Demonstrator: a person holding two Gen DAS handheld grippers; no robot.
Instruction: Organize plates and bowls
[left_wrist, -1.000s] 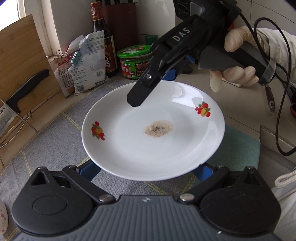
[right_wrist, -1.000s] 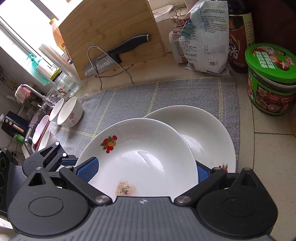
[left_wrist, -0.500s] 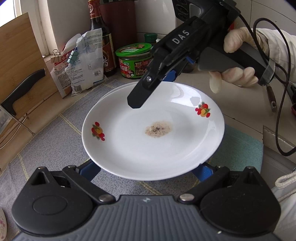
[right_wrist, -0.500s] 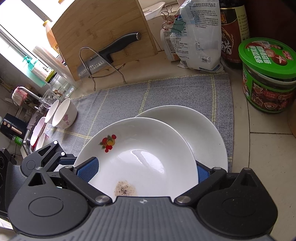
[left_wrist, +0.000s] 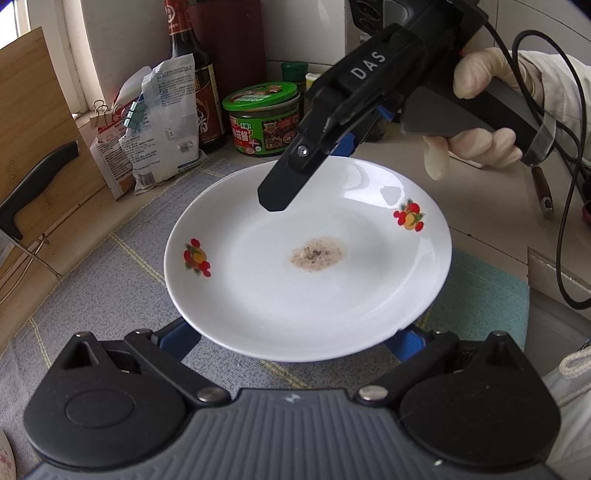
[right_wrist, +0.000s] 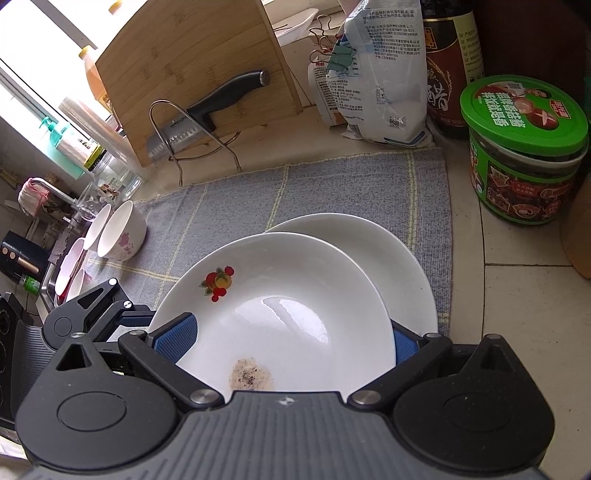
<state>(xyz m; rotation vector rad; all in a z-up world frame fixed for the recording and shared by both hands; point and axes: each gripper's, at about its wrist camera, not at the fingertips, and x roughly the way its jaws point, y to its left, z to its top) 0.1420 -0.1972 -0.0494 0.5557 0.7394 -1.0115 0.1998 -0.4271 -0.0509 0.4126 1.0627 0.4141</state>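
Note:
A white plate (left_wrist: 306, 266) with red fruit decals and a brown crumb stain hangs above the grey cloth (left_wrist: 92, 288), spanning my left gripper (left_wrist: 291, 332). Both of that gripper's blue pads (left_wrist: 177, 339) run under the plate's near rim, spread wide. My right gripper (left_wrist: 314, 166), in a gloved hand (left_wrist: 476, 107), straddles the far rim, one finger over the plate and one beyond it. In the right wrist view the plate (right_wrist: 280, 295) fills the wide gap of the right gripper (right_wrist: 288, 332). A second plain white plate (right_wrist: 388, 258) lies on the cloth, partly under it.
Flowered bowls (right_wrist: 122, 232) stand at the cloth's left edge by the sink. A green-lidded jar (right_wrist: 521, 155), a dark bottle (right_wrist: 450, 66) and clipped bags (right_wrist: 376, 74) line the back. A cutting board (right_wrist: 192, 74) with a knife (right_wrist: 207, 110) leans at the back left.
Both grippers and the decorated plate have drifted together toward the jar and bags, which look closer. The plate keeps its place between the fingers of each gripper.

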